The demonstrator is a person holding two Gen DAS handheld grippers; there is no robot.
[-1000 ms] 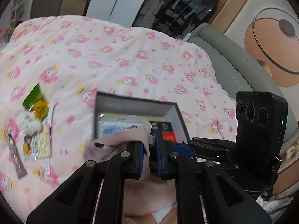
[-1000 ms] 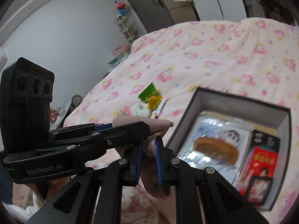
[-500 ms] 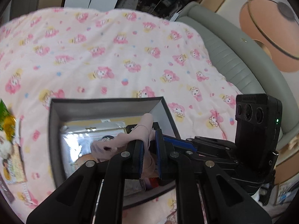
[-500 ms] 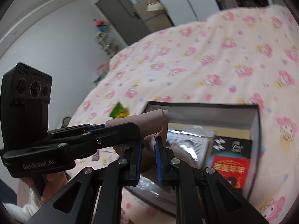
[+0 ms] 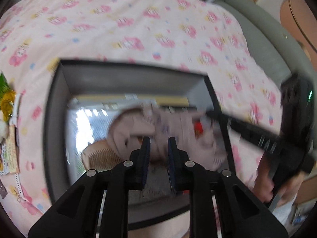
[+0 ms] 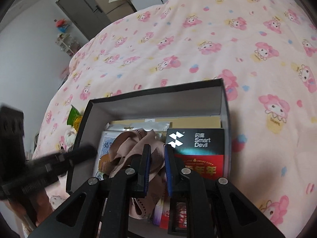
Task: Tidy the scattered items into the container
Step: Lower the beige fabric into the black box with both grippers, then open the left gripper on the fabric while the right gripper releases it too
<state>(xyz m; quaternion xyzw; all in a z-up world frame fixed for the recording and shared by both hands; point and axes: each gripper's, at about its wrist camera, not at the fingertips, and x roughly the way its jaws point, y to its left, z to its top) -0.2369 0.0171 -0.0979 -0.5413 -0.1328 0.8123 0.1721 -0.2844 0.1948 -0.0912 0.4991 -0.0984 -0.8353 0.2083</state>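
1. A grey box (image 6: pixel 158 103) sits on a bed w/ a pink blanket (image 6: pixel 198 45) that has little cartoon girls on it.
2. A soft pinkish-brown cloth (image 6: pixel 134 148) lies bunched in the box, on top of other stuff.
3. The right tongs (image 6: pixel 157 168) are over the box. Their tips are narrow and pinch a fold of the cloth between the blue pads (image 6: pixel 147 170).
4. The left tongs (image 5: pixel 158 158) also point down into the box. Their jaws are opening. The cloth (image 5: pixel 150 127) is just past the tips, blurry, and it looks like the pads don't press on it.
5. In the right view the left tongs show as a dark blur at the left edge, reaching over the box wall.
6. Under the cloth is a brown comb (image 6: pixel 104 163) on a shiny packet (image 6: pixel 108 138).
7. Next to the cloth, on the right side of the box, is a black and red pack (image 6: pixel 196 150) w/ "Smart Devil" on it.
8. Still out on the blanket, left of the box: a green and yellow packet (image 6: pixel 74 117), a white fluffy thing (image 6: pixel 69 134), and a paper card (image 5: pixel 10 154).
9. A grey sofa (image 5: pixel 257 29) stands beside the bed.
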